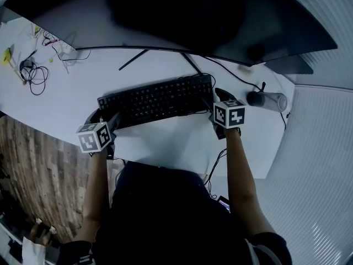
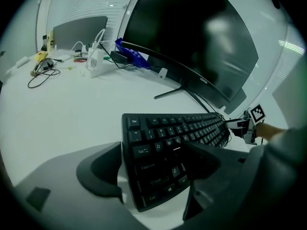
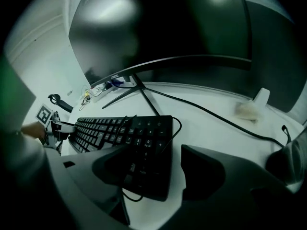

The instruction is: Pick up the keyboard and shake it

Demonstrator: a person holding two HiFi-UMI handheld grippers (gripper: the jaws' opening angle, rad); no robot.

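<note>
Reaching, arms: left forearm (image 1: 96, 186) and right forearm (image 1: 240, 175) both extend forward from the body over the counter (image 1: 71, 93), one toward each short end of the keyboard (image 1: 157, 100).
Left tongs (image 2: 151, 143): jaws apart, straddling the keyboard's left end. The inner jaw lies over the letter keys. The outer jaw sits just outside the short edge, with a thin white strip showing between them.
Right tongs (image 3: 154, 148): jaws apart, straddling the number-pad end. The inner jaw lies over the keys. The outer jaw sits just beside the edge, with a sliver of counter visible between.
Keyboard position: angled on the white counter in front of the monitor (image 1: 182, 21). Whether it is raised off the surface cannot be told.
Legible writing: key legends Esc, Tab, Caps Lock and Shift in the left gripper view. The logo on the monitor bezel is too small to read.
</note>
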